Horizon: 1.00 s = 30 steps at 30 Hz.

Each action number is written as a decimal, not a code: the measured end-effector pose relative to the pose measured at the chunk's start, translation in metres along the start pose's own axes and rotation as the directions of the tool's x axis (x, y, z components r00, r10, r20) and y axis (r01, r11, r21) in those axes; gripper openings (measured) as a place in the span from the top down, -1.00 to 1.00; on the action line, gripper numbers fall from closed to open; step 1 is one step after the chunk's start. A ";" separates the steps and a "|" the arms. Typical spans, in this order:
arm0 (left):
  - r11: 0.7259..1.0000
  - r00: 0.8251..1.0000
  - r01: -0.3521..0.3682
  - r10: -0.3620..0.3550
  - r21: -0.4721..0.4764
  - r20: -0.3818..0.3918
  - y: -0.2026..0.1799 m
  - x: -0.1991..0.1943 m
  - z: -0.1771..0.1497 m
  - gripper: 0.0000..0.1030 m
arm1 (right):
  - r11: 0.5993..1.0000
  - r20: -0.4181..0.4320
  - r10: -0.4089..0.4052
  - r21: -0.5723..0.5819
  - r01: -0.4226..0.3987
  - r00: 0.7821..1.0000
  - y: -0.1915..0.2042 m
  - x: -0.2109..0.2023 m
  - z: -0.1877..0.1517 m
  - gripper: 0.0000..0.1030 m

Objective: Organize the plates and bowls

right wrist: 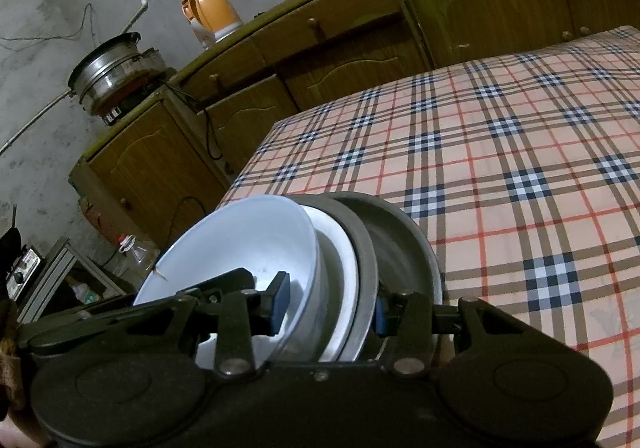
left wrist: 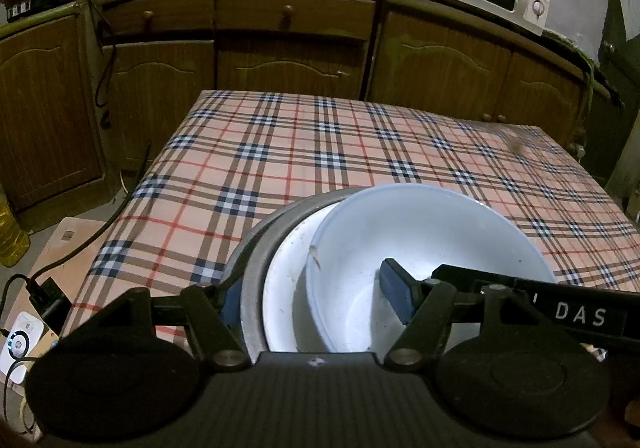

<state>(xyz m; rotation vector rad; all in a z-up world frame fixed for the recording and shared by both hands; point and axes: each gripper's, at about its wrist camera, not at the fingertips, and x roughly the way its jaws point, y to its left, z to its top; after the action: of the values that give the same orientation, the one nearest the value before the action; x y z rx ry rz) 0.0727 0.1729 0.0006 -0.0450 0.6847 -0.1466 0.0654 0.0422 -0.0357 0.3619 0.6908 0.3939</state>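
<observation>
We hold nested stack at near edge of table (left wrist: 320, 151), both grippers on it so weight is shared. Left gripper (left wrist: 316, 298) clamped across metal pan (left wrist: 250, 276) rim, white plate (left wrist: 286, 304) and pale blue bowl (left wrist: 424, 244). Right gripper (right wrist: 332, 308) clamped over same stack, second metal pan (right wrist: 400, 244) outermost. Stack tilted, looks lifted for carrying.

Glossy smooth pale-blue bowl (left wrist: 432, 240) nested in white glazed dish (left wrist: 286, 288) and dull grey metal pan (left wrist: 256, 244); checked tablecloth (left wrist: 320, 151) slightly sheeny; far cabinets (left wrist: 280, 47) varnished wood.
</observation>
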 end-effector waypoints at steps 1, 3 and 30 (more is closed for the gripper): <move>1.000 1.000 0.000 0.000 0.001 -0.001 0.000 0.000 0.000 -0.37 | 1.000 -0.001 0.000 0.001 0.000 1.000 0.000 0.000 0.000 0.01; 1.000 1.000 0.000 0.000 0.002 -0.001 -0.001 0.001 0.000 -0.37 | 1.000 -0.001 -0.001 0.003 0.001 1.000 -0.001 0.000 0.000 0.01; 1.000 1.000 -0.003 0.003 0.015 0.002 -0.001 0.001 -0.001 -0.37 | 1.000 0.000 0.002 0.014 -0.002 1.000 -0.002 0.000 -0.002 0.01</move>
<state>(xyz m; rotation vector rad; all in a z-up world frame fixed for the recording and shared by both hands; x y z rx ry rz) 0.0731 0.1716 -0.0006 -0.0295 0.6816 -0.1492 0.0650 0.0405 -0.0383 0.3757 0.6935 0.3912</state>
